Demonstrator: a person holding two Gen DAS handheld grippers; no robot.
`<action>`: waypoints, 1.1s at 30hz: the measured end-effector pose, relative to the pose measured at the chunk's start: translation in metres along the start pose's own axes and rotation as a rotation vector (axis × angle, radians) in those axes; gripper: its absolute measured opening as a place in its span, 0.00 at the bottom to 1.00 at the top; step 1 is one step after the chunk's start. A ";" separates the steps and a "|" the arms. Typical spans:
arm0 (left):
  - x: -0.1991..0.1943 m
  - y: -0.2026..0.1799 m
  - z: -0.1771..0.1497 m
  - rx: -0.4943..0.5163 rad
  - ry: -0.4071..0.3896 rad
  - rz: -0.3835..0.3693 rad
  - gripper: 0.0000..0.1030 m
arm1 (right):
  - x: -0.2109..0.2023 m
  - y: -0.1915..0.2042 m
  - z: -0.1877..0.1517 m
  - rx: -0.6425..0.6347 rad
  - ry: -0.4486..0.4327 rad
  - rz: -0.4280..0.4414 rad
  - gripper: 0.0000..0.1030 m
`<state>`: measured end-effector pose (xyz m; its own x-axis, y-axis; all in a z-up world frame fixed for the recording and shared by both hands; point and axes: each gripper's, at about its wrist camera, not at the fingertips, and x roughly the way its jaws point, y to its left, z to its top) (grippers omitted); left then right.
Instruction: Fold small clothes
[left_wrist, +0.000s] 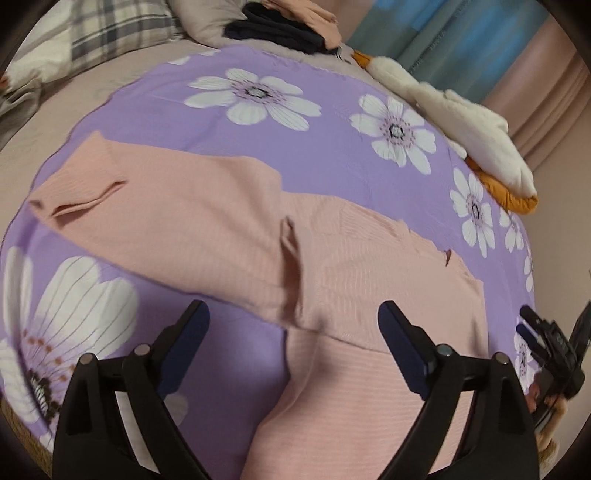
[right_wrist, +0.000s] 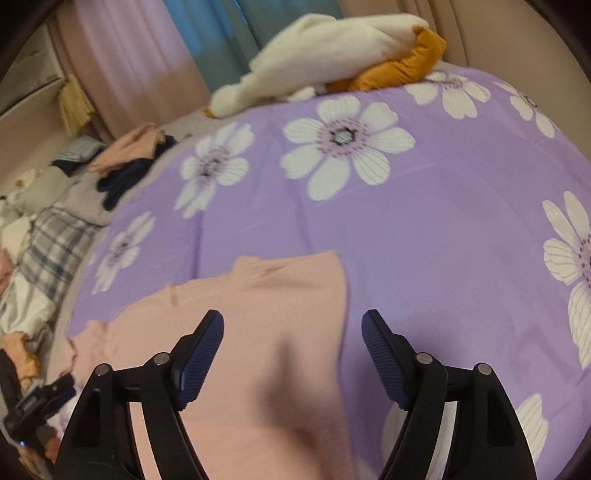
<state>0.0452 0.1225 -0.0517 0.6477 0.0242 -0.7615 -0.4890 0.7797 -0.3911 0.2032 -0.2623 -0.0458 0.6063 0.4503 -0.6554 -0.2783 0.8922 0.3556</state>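
Note:
A pink ribbed long-sleeve top lies flat on the purple flowered sheet. One sleeve stretches out to the left. My left gripper is open and empty, hovering over the top's lower body near the sleeve seam. In the right wrist view the same top lies below my right gripper, which is open and empty above the top's right edge. The right gripper also shows at the right edge of the left wrist view.
A white and orange garment lies at the sheet's far right edge. A pile of dark and pink clothes sits by a grey pillow at the back. A plaid pillow lies far left. Curtains hang beyond the bed.

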 end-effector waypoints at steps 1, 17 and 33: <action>-0.005 0.004 -0.003 -0.012 -0.014 -0.004 0.91 | -0.003 0.002 -0.003 0.004 -0.006 0.009 0.77; -0.028 0.024 -0.033 -0.052 -0.049 -0.035 0.92 | -0.033 0.050 -0.060 -0.086 -0.056 0.008 0.79; -0.049 0.014 -0.036 0.025 -0.095 -0.078 0.92 | -0.078 0.095 -0.064 -0.045 -0.143 -0.014 0.79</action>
<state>-0.0138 0.1096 -0.0384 0.7361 0.0214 -0.6765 -0.4213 0.7968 -0.4332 0.0822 -0.2100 -0.0034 0.7096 0.4313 -0.5572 -0.3002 0.9005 0.3146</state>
